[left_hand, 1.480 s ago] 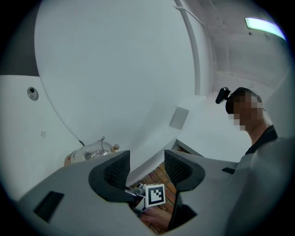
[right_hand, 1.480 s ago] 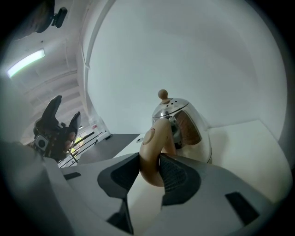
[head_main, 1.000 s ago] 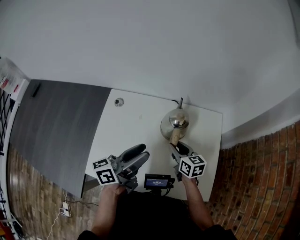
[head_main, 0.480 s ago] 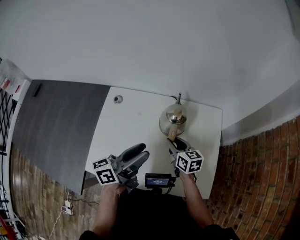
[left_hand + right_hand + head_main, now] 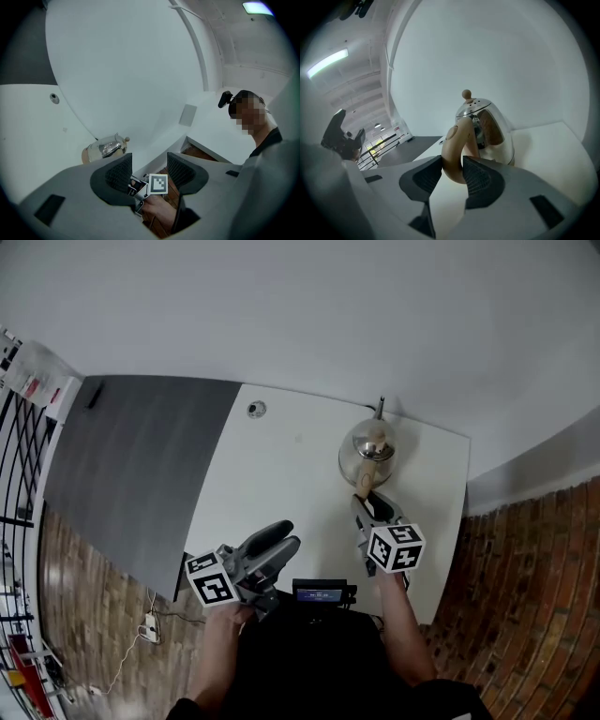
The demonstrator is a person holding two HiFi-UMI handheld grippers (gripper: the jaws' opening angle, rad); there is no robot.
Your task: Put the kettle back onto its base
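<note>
Kettle (image 5: 367, 448): upright, far right of the white table (image 5: 281, 479), close to the wall.
Handle (image 5: 453, 143): tan, turned toward the person.
Right gripper (image 5: 452, 172): jaws clamped on the Handle.
Left gripper (image 5: 149, 169): jaws apart, nothing between them; over the table's near edge, well apart from the Kettle.
</note>
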